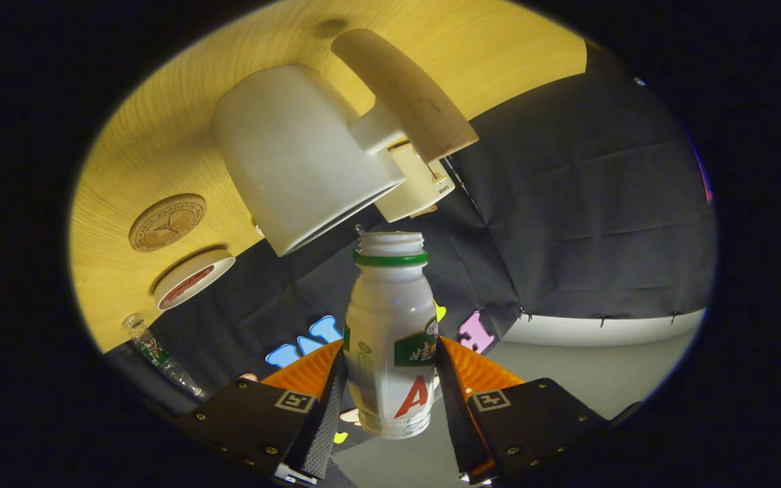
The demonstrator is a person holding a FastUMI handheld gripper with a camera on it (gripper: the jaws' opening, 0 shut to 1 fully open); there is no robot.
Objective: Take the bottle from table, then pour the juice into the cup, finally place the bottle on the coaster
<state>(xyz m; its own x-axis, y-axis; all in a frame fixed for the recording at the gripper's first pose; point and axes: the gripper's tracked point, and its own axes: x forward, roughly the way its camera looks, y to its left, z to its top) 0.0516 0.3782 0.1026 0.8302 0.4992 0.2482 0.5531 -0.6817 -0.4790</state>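
Now hand-held gripper (390,390) clamps bottle (390,339), mouth at cup (299,152) rim

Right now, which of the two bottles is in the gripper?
The white bottle with the green neck ring, clamped in the gripper. The clear plastic bottle lies apart at the table's edge.

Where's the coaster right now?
In the gripper view, the round wooden coaster lies on the table, beside the white cup, well beyond the held bottle.

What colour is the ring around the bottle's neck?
Green, seen in the gripper view: the ring sits just below the bottle's open mouth, the gripper clamping its body.
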